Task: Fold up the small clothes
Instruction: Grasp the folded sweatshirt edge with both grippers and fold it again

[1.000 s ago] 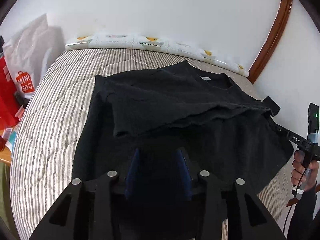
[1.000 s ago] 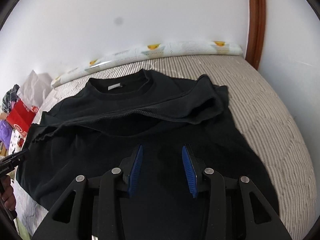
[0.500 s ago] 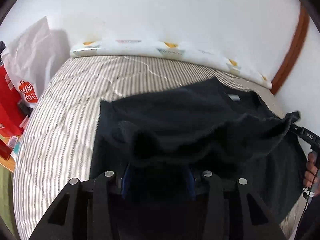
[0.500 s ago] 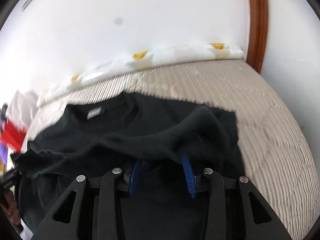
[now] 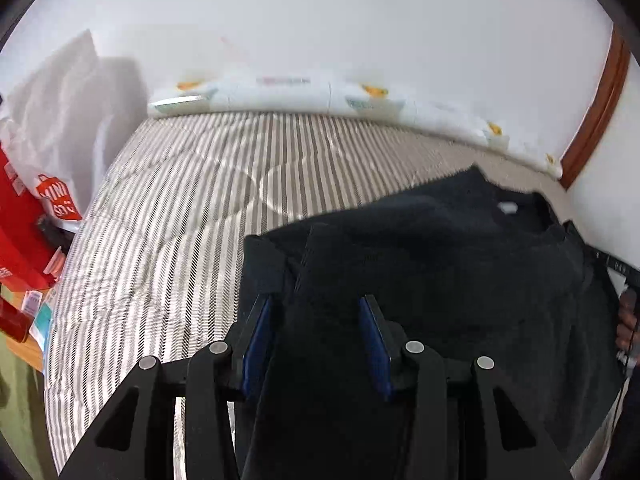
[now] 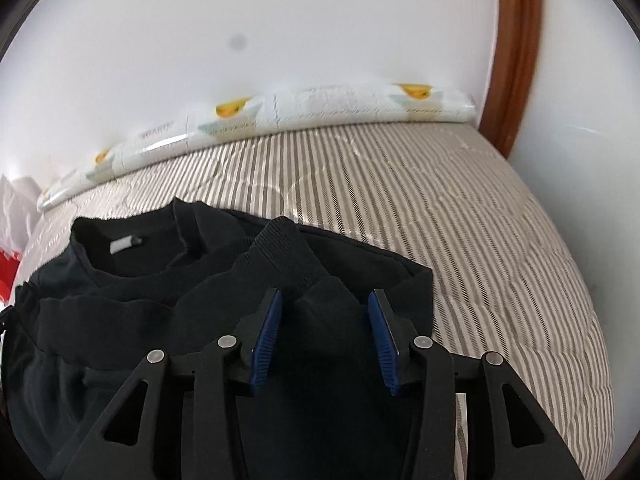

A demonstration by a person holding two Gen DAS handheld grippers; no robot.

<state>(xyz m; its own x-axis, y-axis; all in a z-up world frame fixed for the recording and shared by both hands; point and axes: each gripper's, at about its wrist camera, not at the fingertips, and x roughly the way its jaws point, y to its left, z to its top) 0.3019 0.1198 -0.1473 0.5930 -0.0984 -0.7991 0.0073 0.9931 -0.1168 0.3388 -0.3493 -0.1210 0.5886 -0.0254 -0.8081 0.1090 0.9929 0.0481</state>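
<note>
One black long-sleeved cotton sweatshirt spread on the grey-and-white striped quilted bed cover, neck opening with its small white label pointing toward the white wall. Bottom part folded up over the chest, ribbed hem band bunched in a ridge right ahead of the claws.

Left gripper with blue-padded fingers spread apart, black fabric draped between and over them, so hovering right at the sweatshirt's edge on the bare-cover side. Not pinching anything as far as visible, jaws wide.

Right gripper same deal: two blue pads wide apart, the ribbed cuff or hem fold poking up between them, loose, not clamped.

Count: one sweatshirt, two claws, one long white printed pillow roll with yellow-orange motifs lying along the wall at the far edge of the bed cover, one white plastic shopping bag with a red logo off the cover's side, one brown wooden door frame beside the wall corner. A bit of the person's hand visible past the sweatshirt's far side.
</note>
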